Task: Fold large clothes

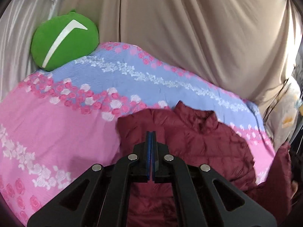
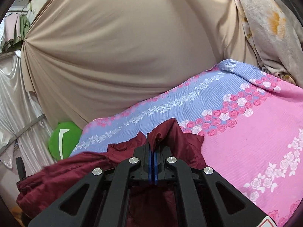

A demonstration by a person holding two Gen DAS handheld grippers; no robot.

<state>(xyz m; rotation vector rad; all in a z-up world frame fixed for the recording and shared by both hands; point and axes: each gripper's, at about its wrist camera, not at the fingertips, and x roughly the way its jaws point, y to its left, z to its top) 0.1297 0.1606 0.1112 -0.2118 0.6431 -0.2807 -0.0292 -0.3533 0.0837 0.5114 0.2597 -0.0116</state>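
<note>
A dark red quilted jacket (image 1: 198,141) lies on a pink and blue rose-print bedsheet (image 1: 56,128). My left gripper (image 1: 151,134) is shut above the jacket, its blue pads pressed together with no cloth seen between them. In the right wrist view, my right gripper (image 2: 153,141) is shut on a raised fold of the jacket (image 2: 166,132), which peaks up above the fingertips. More of the jacket (image 2: 62,172) trails off to the left over the bed's edge.
A round green cushion (image 1: 64,41) with a white stripe sits at the bed's far corner; it also shows in the right wrist view (image 2: 64,140). A beige curtain (image 2: 123,56) hangs behind the bed. A floral blanket (image 2: 269,22) hangs at the right.
</note>
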